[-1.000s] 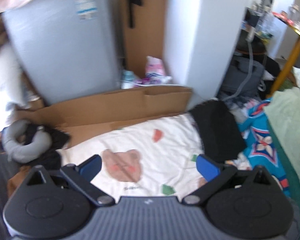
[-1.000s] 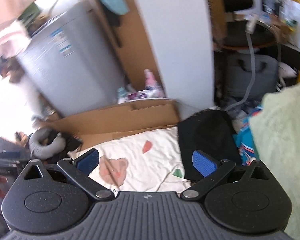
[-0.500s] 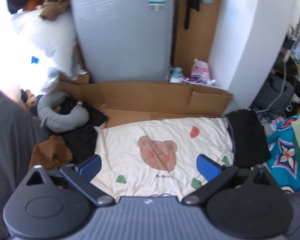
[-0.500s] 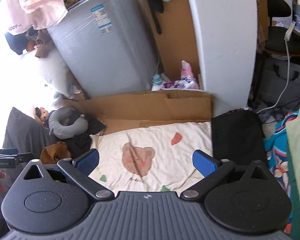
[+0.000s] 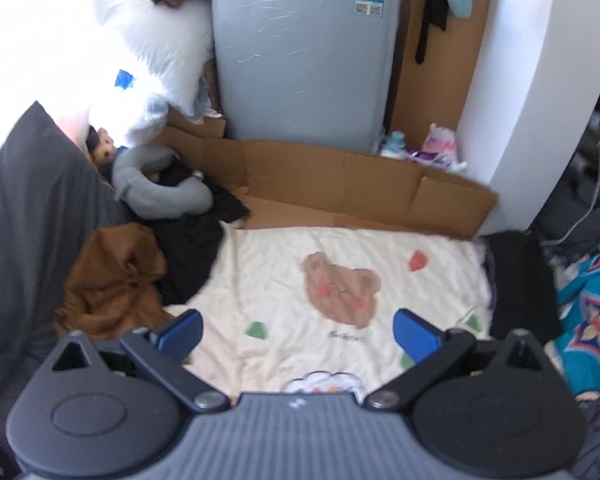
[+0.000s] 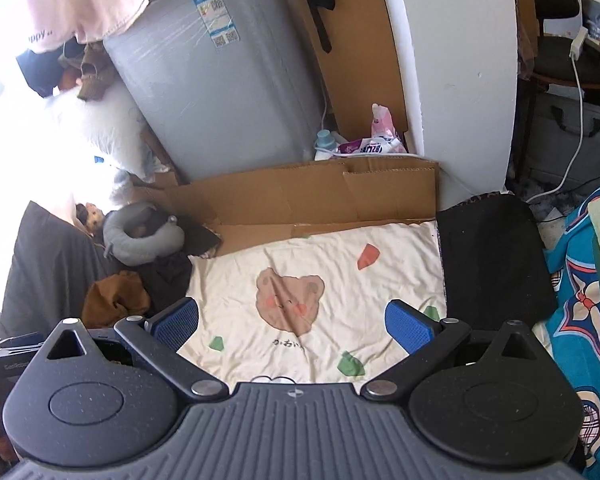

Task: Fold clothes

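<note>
Both tools hang spread wide and grip nothing: the left tool (image 5: pixel 298 330) and right tool (image 6: pixel 292 320) hover over the near edge of the cream bear-print cloth (image 5: pixel 340 280) (image 6: pixel 312 280), which lies flat ahead; a black folded garment (image 6: pixel 492 256) touches its right edge.

My left gripper (image 5: pixel 296 330) has swung left over the past second — the crumpled brown garment (image 5: pixel 112 276) and grey neck pillow (image 5: pixel 160 192) now sit in plain view, where the folded black cloth (image 5: pixel 520 280) used to fill more of the right. My right gripper (image 6: pixel 292 322) turned the same way and steadied, so the cream bear-print cloth (image 6: pixel 320 280) now lies centred between its open jaws, sharper than before.
</note>
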